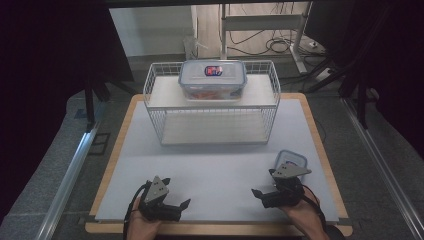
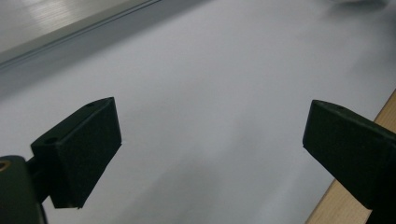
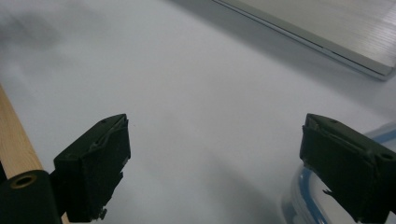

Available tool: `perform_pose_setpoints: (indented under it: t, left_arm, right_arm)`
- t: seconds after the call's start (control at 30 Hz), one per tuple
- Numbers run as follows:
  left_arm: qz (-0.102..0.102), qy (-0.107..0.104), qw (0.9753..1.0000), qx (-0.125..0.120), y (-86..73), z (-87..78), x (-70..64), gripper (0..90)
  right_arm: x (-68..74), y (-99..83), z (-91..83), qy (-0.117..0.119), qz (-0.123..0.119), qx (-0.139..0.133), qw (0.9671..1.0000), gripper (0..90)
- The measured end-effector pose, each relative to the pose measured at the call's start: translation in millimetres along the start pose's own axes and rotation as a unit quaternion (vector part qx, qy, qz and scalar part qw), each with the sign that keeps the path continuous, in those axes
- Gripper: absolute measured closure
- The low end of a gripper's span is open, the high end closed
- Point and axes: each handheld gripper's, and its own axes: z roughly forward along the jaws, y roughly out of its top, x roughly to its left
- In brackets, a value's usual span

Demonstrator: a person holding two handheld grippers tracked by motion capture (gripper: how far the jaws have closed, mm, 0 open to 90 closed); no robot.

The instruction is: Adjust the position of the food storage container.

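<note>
A large clear food box [image 1: 213, 80] with a blue-rimmed lid and a red and blue label sits on the upper shelf of a white wire rack [image 1: 160, 107] at the back of the table. A small clear box with a blue-rimmed lid [image 1: 292, 159] lies on the white mat at the front right, and its rim [image 3: 299, 198] touches or nearly touches one jaw of my right gripper. My left gripper [image 1: 176, 192] [image 2: 210, 126] rests open over bare mat at the front left. My right gripper [image 1: 263, 182] [image 3: 215, 135] is open too, beside the small box.
The white mat [image 1: 215, 165] lies on a wooden board whose edge [image 2: 327, 210] [image 3: 14, 140] runs close to both grippers. The rack's lower shelf [image 1: 212, 129] holds nothing. Dark stands and cables surround the table on the floor.
</note>
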Motion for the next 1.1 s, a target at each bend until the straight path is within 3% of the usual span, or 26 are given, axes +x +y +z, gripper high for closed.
perform_pose_setpoints:
  t: [0.13, 0.27, 0.43, 0.6, 0.73, 0.93, 1.1]
  left_arm:
    - [-0.006, -0.002, 1.0000, -0.005, -0.4, -1.1, 1.5, 4.4]
    - [-0.010, -0.002, 0.9999, -0.005, -1.2, -0.9, 3.4, 4.4]
    - [-0.014, -0.007, 0.9999, -0.002, -1.7, 0.1, 4.6, 4.5]
    - [-0.016, -0.007, 0.9999, 0.000, -1.5, 1.2, 5.9, 4.5]
    - [-0.021, -0.008, 0.9998, 0.001, -2.2, 1.9, 7.8, 4.5]
    - [-0.028, -0.008, 0.9996, 0.003, -3.2, 2.7, 10.0, 4.5]
    - [-0.030, -0.011, 0.9995, 0.006, -3.3, 3.3, 10.4, 4.5]
  right_arm:
    - [-3.9, 0.3, -1.4, -0.004, 0.007, 0.009, 0.9999, 2.3]
    - [-10.8, 0.5, -4.7, -0.001, 0.030, 0.005, 0.9995, 3.5]
    - [-20.1, 1.0, -17.1, -0.023, 0.039, -0.007, 0.9990, 35.0]
    - [-38.3, -1.5, -31.7, -0.058, 0.054, -0.030, 0.9964, 51.2]
    - [-58.3, -7.9, -38.8, -0.084, 0.063, -0.025, 0.9942, 68.5]
    - [-87.3, -17.8, -53.2, -0.109, 0.094, -0.047, 0.9884, 86.5]
    - [-108.1, -28.0, -61.7, -0.132, 0.122, -0.044, 0.9828, 89.9]
